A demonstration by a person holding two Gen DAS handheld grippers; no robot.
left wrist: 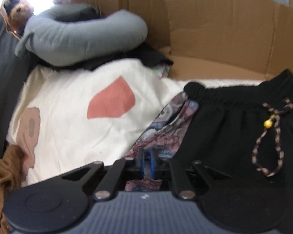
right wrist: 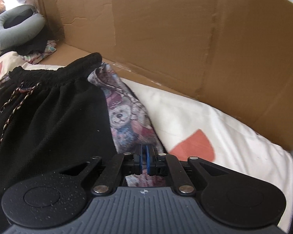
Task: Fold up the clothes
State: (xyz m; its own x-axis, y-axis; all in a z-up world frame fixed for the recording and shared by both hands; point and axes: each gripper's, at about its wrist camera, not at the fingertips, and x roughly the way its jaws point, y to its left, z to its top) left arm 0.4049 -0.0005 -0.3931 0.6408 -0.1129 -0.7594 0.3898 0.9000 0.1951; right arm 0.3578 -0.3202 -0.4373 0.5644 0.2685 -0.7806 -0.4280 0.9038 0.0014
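Note:
Black shorts [left wrist: 224, 136] [right wrist: 48, 126] with an elastic waistband and a braided drawstring [left wrist: 273, 136] [right wrist: 13, 105] lie flat on a cream sheet with red hearts [left wrist: 68, 117] [right wrist: 205, 117]. A bear-print panel runs down each side of the shorts. My left gripper [left wrist: 146, 156] is shut on the left printed panel [left wrist: 166, 128] at the shorts' edge. My right gripper [right wrist: 144, 154] is shut on the right printed panel [right wrist: 125, 117], with the fabric pinched between its blue pads. The lower part of the shorts is hidden under both grippers.
A cardboard wall [left wrist: 214, 29] [right wrist: 166, 29] stands close behind the shorts. A grey neck pillow [left wrist: 84, 37] [right wrist: 15, 29] rests on dark clothes [left wrist: 146, 56] at the back left, beside a teddy bear [left wrist: 19, 11]. Brown cloth [left wrist: 2, 175] bunches at the left edge.

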